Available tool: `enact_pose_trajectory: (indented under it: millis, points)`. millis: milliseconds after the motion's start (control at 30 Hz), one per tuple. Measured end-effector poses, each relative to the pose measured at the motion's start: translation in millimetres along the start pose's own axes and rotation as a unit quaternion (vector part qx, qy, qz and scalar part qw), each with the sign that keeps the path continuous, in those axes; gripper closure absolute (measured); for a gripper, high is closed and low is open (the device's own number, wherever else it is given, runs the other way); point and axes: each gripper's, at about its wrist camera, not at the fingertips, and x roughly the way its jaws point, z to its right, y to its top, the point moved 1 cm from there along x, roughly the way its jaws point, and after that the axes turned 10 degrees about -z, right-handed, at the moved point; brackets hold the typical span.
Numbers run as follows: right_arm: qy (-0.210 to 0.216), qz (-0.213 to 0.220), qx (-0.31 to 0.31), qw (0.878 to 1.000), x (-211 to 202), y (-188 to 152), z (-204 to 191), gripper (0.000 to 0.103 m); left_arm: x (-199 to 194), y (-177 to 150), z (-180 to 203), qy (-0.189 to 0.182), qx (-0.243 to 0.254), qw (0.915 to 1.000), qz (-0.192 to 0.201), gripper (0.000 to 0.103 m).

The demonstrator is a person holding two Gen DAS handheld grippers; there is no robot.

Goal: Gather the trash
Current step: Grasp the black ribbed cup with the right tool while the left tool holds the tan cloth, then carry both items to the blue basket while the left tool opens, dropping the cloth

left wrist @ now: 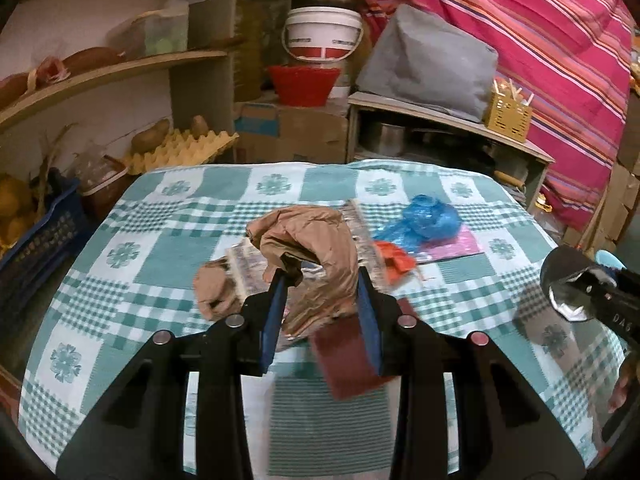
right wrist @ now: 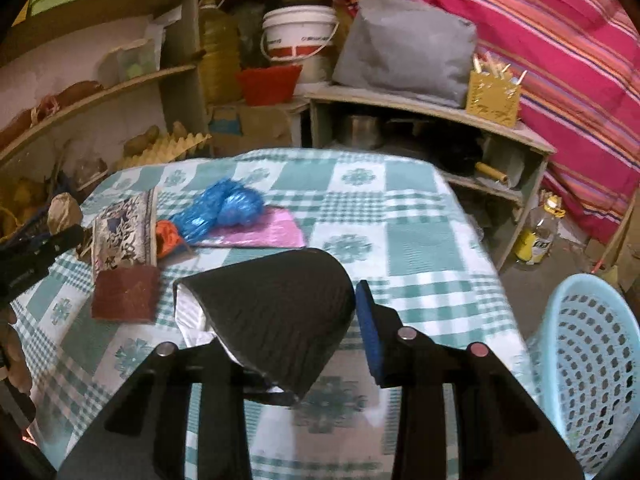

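My left gripper (left wrist: 322,284) is shut on a crumpled brown paper bag (left wrist: 316,248), held above the checked tablecloth (left wrist: 120,280). My right gripper (right wrist: 288,294) is shut on a black ribbed pouch (right wrist: 276,316) with a silvery lining; the pouch hides its left finger. That pouch (left wrist: 572,288) also shows at the right edge of the left wrist view. On the cloth lie a blue plastic bag (right wrist: 228,204), a pink sheet (right wrist: 264,234), an orange scrap (right wrist: 168,236), a patterned wrapper (right wrist: 124,232) and a dark red pad (right wrist: 126,296).
A light blue perforated basket (right wrist: 592,360) stands on the floor off the table's right side. Shelves with an egg tray (left wrist: 180,148) flank the left. A low cabinet (right wrist: 440,112) with a grey bag, a white bucket (left wrist: 324,32) and a striped pink cloth stand behind.
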Motion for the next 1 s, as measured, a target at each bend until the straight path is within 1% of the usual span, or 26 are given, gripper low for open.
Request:
enact_pose_trajectory:
  millis: [233,433,533,700,833,1000]
  points:
    - [-0.024,0.027,0.025,0.999,-22.1,-0.1,35.3,0.068,-3.4,2.2,32.9,-0.016,0.017,0.9997,0.008,0.07]
    - [-0.048,0.046,0.058,0.996,-44.6,-5.6,79.3,0.068,-4.6,2.4,79.8,-0.043,0.044,0.998,0.015,0.07]
    - [-0.072,0.051,0.071,0.994,-56.0,-12.1,104.5,0.068,-4.2,1.3,103.9,-0.059,0.053,0.9968,0.014,0.07]
    - [-0.123,0.056,0.097,0.986,-76.8,-30.8,151.8,0.068,-4.3,-2.0,160.3,-0.092,0.086,0.9919,0.015,0.07]
    - [-0.15,0.055,0.123,0.979,-90.1,-47.2,189.1,0.068,-6.7,-9.4,203.9,-0.117,0.114,0.9864,0.016,0.069]
    - [-0.173,0.051,0.153,0.972,-103.6,-63.6,226.9,0.068,-8.2,-21.9,268.2,-0.164,0.145,0.9756,0.007,0.07]
